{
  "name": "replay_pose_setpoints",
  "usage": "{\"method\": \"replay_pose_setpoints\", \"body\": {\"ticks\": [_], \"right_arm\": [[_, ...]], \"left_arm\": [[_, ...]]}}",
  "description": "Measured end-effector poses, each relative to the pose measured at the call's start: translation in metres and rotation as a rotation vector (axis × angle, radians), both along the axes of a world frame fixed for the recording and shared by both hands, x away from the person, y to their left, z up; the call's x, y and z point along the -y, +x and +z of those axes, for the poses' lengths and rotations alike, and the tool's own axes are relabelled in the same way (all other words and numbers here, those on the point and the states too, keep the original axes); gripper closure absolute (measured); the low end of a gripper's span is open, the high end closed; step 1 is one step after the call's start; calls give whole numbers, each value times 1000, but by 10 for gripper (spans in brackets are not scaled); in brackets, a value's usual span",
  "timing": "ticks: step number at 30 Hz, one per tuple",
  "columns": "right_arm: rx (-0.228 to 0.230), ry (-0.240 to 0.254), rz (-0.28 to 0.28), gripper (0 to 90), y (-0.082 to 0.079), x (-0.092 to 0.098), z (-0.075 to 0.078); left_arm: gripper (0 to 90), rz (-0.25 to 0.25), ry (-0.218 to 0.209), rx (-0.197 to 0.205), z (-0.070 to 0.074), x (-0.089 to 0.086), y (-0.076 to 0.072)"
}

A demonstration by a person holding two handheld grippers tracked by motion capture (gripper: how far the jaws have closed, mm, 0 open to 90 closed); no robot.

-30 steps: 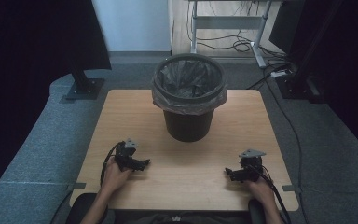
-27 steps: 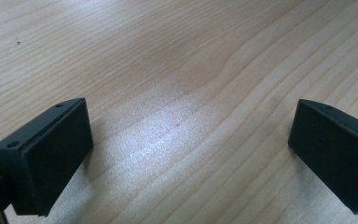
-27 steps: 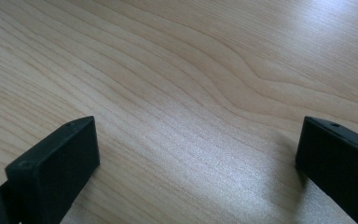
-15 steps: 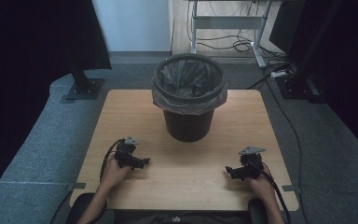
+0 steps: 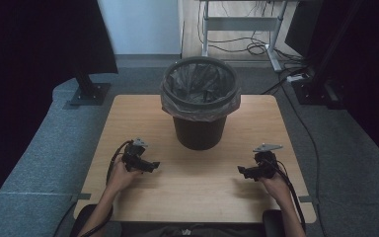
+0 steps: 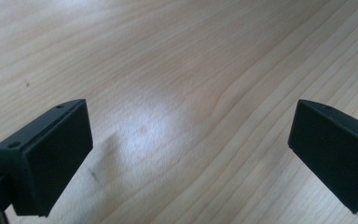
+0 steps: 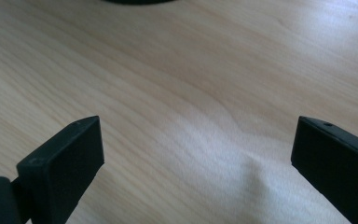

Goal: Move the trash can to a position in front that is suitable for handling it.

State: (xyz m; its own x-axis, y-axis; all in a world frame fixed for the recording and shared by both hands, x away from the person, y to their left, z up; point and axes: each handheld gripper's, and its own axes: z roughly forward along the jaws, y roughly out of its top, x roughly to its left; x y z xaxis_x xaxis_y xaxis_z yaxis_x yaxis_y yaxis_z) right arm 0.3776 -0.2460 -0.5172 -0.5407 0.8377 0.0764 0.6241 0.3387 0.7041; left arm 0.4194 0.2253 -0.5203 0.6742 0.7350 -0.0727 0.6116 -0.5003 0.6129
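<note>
Little has changed since the earlier high views; the left gripper (image 5: 150, 165) lies a shade closer to the near edge of the tabletop (image 5: 128, 113) than a second ago, the right gripper (image 5: 243, 171) sits where it sat half a second ago, and the bin (image 5: 200, 133) has not shifted; each hand rests low over the wood, the left hand (image 5: 121, 175) toward the near left corner, the right hand (image 5: 274, 182) toward the near right corner, the two well apart with bare wood between them.

In the left gripper view the left gripper (image 6: 186, 154) has its two black jaws spread wide with nothing between them but pale wood grain; in the right gripper view the right gripper (image 7: 198, 158) likewise stands with its jaws wide apart over bare wood, and a dark curved sliver at the top edge is the foot of the bin (image 7: 137, 2).

The bin is a black round pail standing upright at the middle of the tabletop, nearer the far edge than the near one; a thin translucent liner (image 5: 177, 106) is folded down over its rim and bunches in a crinkled band around the upper wall; the lower wall is bare black and narrows slightly toward the base; neither gripper touches it.
</note>
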Motion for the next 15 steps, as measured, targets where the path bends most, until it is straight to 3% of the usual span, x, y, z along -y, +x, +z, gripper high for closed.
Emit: {"method": "replay_pose_setpoints", "body": {"ticks": [2, 10, 15], "right_arm": [[-8, 6, -3, 26, 5, -2, 2], [-3, -10, 19, 22, 24, -13, 11], [14, 15, 23, 2, 40, -19, 21]], "left_arm": [[0, -10, -22, -1, 3, 1, 5], [0, -26, -43, 1, 13, 4, 20], [0, -30, -48, 5, 23, 4, 32]]}}
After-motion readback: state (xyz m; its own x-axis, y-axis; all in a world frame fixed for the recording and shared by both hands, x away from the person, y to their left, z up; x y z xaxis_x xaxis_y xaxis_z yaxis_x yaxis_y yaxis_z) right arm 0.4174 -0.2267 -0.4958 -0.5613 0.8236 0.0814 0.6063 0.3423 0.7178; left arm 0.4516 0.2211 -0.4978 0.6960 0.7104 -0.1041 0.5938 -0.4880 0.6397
